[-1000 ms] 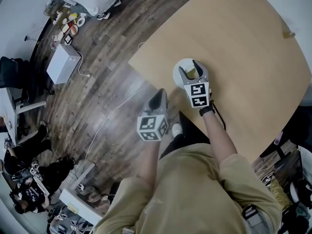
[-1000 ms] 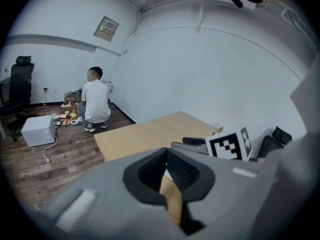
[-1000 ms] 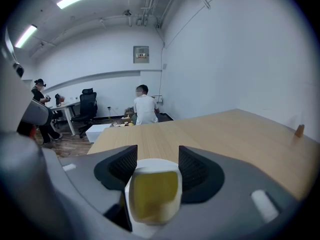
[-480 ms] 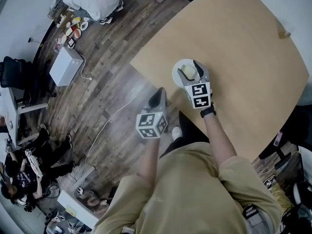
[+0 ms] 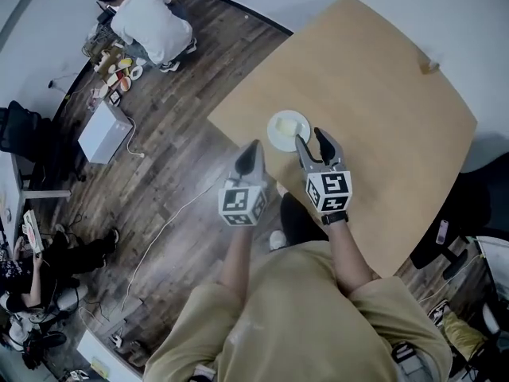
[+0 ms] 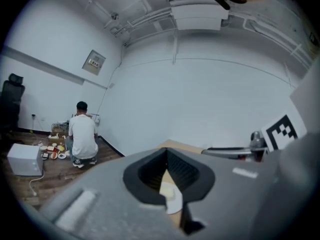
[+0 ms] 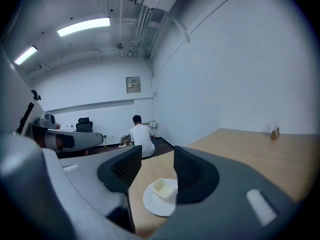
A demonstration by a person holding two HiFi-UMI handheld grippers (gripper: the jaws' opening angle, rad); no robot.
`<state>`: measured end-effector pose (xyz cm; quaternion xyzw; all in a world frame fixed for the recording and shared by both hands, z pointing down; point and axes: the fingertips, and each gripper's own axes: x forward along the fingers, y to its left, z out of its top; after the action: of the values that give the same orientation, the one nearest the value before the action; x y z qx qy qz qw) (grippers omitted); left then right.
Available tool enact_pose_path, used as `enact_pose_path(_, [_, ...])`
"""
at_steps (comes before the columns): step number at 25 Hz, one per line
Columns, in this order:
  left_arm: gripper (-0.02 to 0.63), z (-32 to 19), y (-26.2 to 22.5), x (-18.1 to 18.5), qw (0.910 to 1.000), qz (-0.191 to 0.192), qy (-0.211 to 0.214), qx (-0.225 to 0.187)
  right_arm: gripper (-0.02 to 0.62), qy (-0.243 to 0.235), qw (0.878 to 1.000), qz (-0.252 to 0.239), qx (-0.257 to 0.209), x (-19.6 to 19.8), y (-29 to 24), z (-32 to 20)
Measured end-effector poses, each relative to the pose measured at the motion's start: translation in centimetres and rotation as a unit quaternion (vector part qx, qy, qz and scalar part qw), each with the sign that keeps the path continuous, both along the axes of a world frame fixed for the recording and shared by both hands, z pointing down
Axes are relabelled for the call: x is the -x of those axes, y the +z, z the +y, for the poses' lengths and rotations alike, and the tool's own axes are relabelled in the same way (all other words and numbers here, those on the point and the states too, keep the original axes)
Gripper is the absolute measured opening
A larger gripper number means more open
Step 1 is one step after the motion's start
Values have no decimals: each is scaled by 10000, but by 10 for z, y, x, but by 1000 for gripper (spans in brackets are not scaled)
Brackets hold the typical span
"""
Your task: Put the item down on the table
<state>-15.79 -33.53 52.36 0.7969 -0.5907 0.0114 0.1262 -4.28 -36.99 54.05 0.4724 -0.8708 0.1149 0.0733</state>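
A pale yellow square item point(image 5: 288, 124) lies on a white plate point(image 5: 274, 140) near the tan table's point(image 5: 382, 94) front-left edge. My right gripper point(image 5: 310, 138) hovers just behind the plate, toward me, open, with nothing between its fingers. In the right gripper view the item point(image 7: 164, 187) and plate point(image 7: 152, 206) show beyond the spread jaws of the gripper point(image 7: 154, 166). My left gripper point(image 5: 254, 148) hangs off the table's edge over the floor, shut and empty. In the left gripper view the plate point(image 6: 174, 203) peeks from behind the left gripper point(image 6: 167, 153).
A small brown object point(image 5: 430, 68) stands at the table's far corner. On the wooden floor a person in a white shirt point(image 5: 151, 22) crouches by scattered dishes. A white box point(image 5: 103, 130) with a cable sits to the left. More people point(image 5: 32, 261) sit at lower left.
My right gripper, earlier with its jaws around the item on the plate, has drawn back toward me. The item stays on the plate. The left gripper has barely moved.
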Motion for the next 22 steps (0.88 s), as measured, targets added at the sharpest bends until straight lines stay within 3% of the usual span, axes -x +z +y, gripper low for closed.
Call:
enact_pose_path(10, [2,64,-44,-31,9988,-132,272,-379,152,158,9972,-63,-726,-29,-65,83])
enact_pose_path(16, [2,99,-63,-55,9966,-97,458,-680,5,502,9945,-45,-919,-50,-76,124])
enact_pose_path(22, [2,121,-63,-71,9956,-165,585,-707,5,492,9946,123,-902,-57,-72,145])
